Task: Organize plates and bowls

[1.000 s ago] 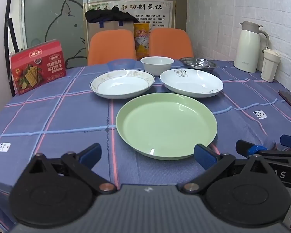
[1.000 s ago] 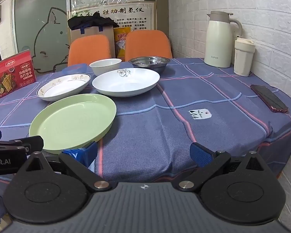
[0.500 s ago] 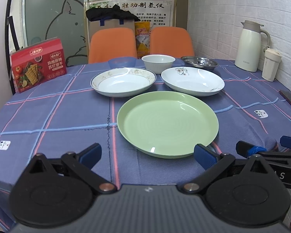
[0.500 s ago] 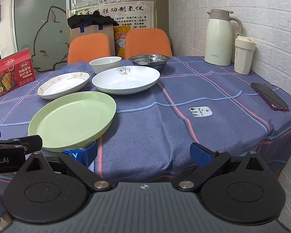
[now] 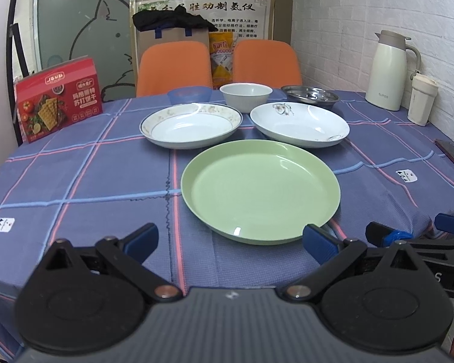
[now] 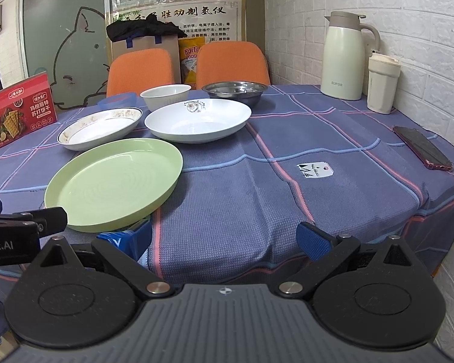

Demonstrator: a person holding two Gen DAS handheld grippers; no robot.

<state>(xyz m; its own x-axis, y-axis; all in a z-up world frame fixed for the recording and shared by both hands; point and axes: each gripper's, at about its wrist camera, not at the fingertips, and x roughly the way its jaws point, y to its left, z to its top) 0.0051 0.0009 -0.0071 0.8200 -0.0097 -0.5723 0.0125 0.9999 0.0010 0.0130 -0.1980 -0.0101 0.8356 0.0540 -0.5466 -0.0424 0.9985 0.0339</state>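
At the near edge of the table [image 5: 75,181]: left gripper [image 5: 228,240], jaws spread wide and empty, blue fingertips [image 5: 140,242] low over the plaid cloth, one of them just beside the near rim of the green plate [image 5: 257,190]. To its right, also at the near edge: right gripper [image 6: 224,240], jaws likewise wide apart, holding nothing, its left fingertip close to the same plate's near rim.

Just past the grippers, towards the middle of the table: green plate, flat on the cloth, empty.

Behind it, side by side: floral-rimmed white plate [image 5: 190,125] on the left, white plate with a small painted motif [image 5: 299,124] on the right, close together, whether touching cannot be told; both very close to the green plate's far rim.

Further back, towards the far edge: blue bowl [image 5: 189,94] on the left, white bowl [image 5: 245,95] in the middle, steel bowl [image 5: 310,95] on the right, all upright, in a rough row behind the two white plates.

Along the left edge: red cracker box [image 5: 59,98], standing. At the far right corner, against the white brick wall: cream thermos jug [image 6: 343,57] and a lidded cream cup [image 6: 383,84] just beside it. Along the right edge, nearer: dark phone [image 6: 422,148], lying flat.

Beyond the far edge: two orange chairs [image 5: 175,65], and behind them a cardboard box [image 5: 169,36] with black cloth on top.
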